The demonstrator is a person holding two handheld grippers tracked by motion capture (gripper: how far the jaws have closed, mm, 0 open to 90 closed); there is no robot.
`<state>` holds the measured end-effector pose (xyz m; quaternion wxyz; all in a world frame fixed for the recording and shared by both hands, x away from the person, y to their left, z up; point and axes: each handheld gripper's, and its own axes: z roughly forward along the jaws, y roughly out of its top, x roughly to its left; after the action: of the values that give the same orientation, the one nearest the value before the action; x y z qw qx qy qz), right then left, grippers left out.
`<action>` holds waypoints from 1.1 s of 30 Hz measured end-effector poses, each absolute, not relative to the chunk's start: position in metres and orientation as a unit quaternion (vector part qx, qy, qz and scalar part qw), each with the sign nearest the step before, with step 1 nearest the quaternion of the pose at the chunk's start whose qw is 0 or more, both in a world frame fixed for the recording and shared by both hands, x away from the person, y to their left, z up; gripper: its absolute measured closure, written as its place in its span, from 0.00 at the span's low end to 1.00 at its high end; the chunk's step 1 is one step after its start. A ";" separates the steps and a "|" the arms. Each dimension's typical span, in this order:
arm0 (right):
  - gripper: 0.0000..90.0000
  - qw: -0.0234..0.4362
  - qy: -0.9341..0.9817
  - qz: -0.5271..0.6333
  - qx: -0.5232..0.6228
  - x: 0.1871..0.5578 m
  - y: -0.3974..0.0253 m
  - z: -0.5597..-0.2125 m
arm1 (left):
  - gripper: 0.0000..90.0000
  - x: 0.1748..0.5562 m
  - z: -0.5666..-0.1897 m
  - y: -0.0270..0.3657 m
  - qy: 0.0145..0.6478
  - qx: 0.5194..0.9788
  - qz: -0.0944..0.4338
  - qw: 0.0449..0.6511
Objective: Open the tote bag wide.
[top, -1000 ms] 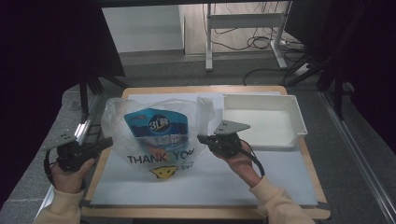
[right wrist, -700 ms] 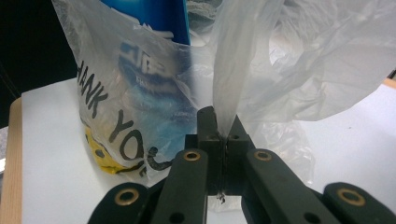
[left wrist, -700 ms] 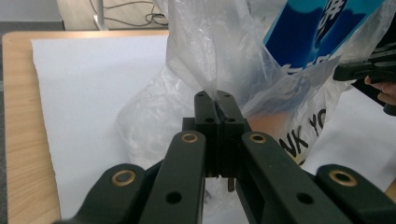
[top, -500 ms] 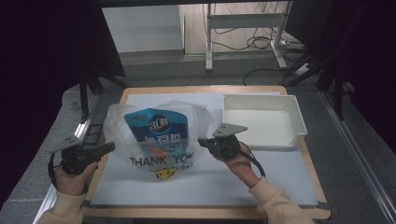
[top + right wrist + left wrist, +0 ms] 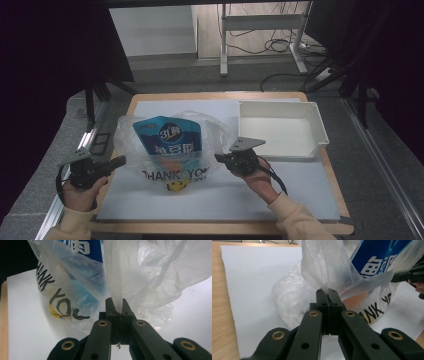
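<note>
We found left gripper [image 5: 120, 161] and right gripper [image 5: 218, 157] each clamped tight on the bag [image 5: 170, 145], holding a blue pouch [image 5: 169, 137].

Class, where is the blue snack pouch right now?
In the high view the blue snack pouch sits inside the clear plastic bag, left of the white tray, between the left tongs and right tongs.
</note>
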<state>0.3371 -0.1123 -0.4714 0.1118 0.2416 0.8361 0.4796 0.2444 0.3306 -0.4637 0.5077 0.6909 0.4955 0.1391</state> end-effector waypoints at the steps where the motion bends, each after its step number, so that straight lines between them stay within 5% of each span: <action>1: 0.98 0.112 0.837 0.479 0.241 0.337 -0.112 -0.472 | 1.00 0.245 -0.465 0.330 0.496 0.692 0.138 0.507; 33: 0.98 0.066 0.878 0.395 0.263 0.339 -0.105 -0.529 | 1.00 0.253 -0.525 0.319 0.520 0.722 0.083 0.448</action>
<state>0.3392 -0.1050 -0.5285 0.0658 0.2625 0.8781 0.3946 0.2532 0.3194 -0.5254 0.4482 0.7223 0.5201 0.0834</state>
